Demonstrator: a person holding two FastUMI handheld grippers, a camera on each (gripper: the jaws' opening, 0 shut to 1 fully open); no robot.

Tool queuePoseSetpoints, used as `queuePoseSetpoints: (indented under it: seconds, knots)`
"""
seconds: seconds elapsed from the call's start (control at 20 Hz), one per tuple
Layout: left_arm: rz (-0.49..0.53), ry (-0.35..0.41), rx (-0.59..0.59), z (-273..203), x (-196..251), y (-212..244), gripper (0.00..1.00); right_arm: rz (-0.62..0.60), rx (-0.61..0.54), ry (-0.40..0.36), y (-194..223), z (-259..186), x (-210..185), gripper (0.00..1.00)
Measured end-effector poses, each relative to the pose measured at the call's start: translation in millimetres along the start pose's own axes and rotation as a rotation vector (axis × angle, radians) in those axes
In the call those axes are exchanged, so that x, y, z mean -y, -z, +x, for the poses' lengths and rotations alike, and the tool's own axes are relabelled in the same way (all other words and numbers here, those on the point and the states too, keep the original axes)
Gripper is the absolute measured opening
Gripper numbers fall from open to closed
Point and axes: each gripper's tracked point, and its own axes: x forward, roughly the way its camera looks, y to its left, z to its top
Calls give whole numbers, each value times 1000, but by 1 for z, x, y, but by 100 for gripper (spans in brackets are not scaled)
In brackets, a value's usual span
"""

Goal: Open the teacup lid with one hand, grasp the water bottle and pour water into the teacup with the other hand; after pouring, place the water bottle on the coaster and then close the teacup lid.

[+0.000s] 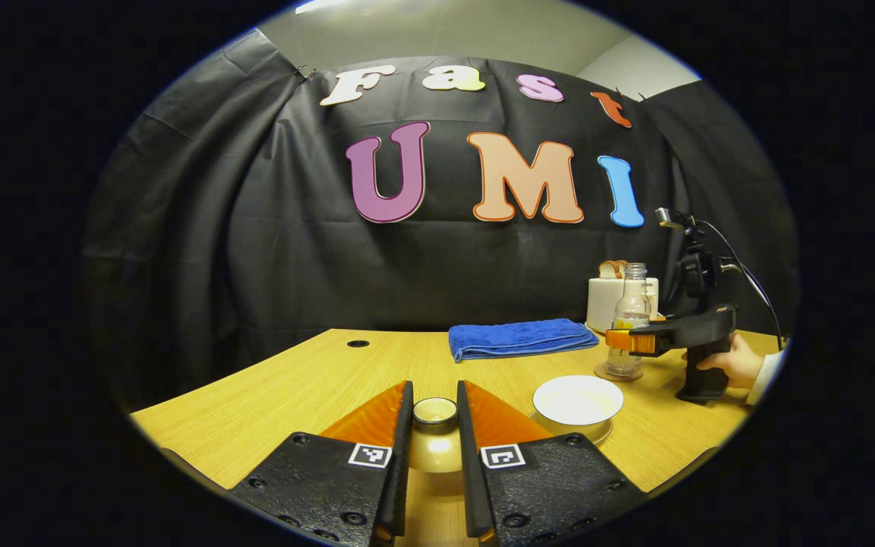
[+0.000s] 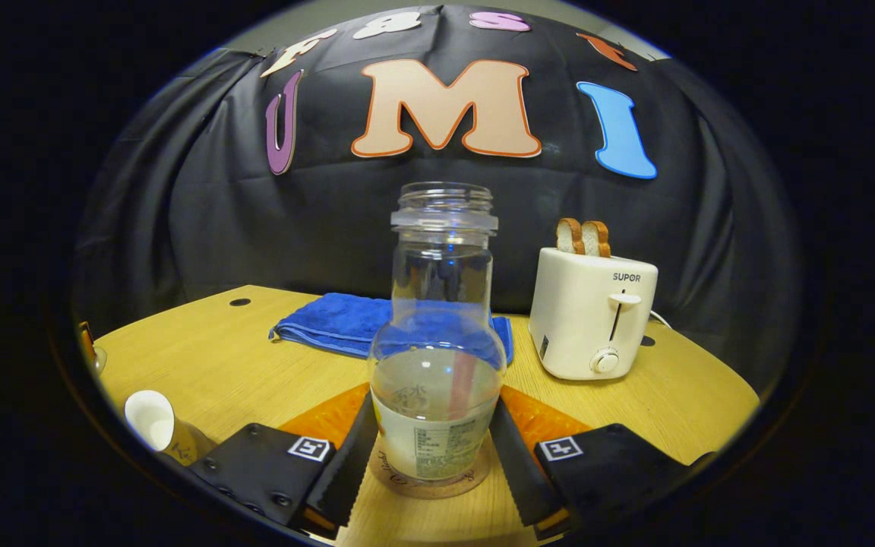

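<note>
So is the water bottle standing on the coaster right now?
Yes, in the right gripper view the water bottle stands upright on the round coaster, between the right tongs.

Black textured claw (image 1: 434,456) housings with screws and square coded markers are seen; a black cable and pale sleeve (image 1: 766,374) are visible.

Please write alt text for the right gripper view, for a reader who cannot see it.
The right gripper has its jaws around a clear, capless water bottle, part full, standing on a round coaster on a wooden table. Behind are a blue towel and a white toaster holding bread.
</note>
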Motion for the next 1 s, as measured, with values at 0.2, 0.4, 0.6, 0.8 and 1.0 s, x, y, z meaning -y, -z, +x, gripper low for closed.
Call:
queuePoseSetpoints:
  seconds: [0.2,0.4,0.6,0.8,1.0]
  knots:
    - [0,2,-1,0,0,0,28,-28,25,-8,-2,-9,-4,99]
    - [-1,25,0,1,6,1,28,-10,60,-18,-3,-22,0,99]
    - [-3,59,0,6,16,0,28,59,100,-10,-6,-42,17,99]
    - [-3,108,-1,18,37,1,28,46,146,8,-10,-63,33,98]
    - [-3,148,-2,32,62,1,28,53,164,2,-7,-85,46,98]
